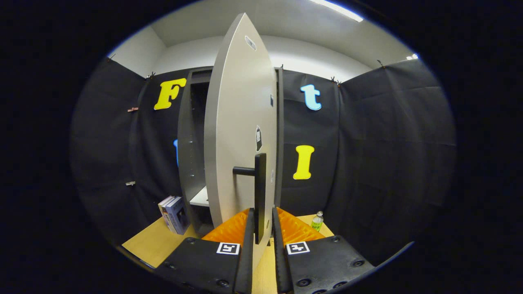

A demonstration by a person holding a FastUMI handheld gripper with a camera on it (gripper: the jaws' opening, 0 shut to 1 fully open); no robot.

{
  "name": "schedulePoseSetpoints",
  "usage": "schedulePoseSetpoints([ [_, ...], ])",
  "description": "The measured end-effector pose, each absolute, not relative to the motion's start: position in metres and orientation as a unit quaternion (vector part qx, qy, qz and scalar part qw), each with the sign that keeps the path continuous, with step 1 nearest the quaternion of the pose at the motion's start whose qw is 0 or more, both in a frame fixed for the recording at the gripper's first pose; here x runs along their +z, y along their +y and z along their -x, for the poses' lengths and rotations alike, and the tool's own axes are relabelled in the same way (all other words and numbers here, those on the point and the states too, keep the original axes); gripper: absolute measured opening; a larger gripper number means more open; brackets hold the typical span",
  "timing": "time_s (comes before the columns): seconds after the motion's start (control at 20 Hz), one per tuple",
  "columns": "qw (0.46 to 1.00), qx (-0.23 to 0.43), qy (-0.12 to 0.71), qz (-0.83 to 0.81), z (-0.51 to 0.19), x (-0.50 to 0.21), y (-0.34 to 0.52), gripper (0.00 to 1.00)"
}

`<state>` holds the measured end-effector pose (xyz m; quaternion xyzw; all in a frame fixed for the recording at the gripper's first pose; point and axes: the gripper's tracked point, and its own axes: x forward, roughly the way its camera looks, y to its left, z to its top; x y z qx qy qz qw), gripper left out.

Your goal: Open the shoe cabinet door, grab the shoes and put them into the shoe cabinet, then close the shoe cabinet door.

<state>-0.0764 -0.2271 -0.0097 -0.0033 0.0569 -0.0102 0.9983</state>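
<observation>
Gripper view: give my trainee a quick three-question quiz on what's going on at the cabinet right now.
1. True or false: the cabinet door stands closed.
2. What sits between the gripper fingers? A) the bottle B) the black door handle C) the books
3. Fill in: the green-labelled bottle stands on the wooden floor, on the ____ side of the cabinet from the books.

Key:
1. False; it is swung partly open, showing a shelf inside.
2. B; the handle runs down between the fingers.
3. Opposite.
</observation>
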Motion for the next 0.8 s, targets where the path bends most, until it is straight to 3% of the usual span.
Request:
schedulePoseSetpoints([
  [0.2, 0.997, -0.053, 0.055, 0.006, 0.096, -0.007, -0.256, 0.27],
  [0.25, 0.997, -0.055, 0.054, 0.003, 0.101, -0.004, -0.259, 0.19],
  [0.4, 0.997, -0.065, 0.052, 0.002, 0.112, -0.006, -0.262, 0.18],
  [0.8, 0.992, -0.017, 0.127, -0.017, 0.116, -0.065, -0.225, 0.18],
])
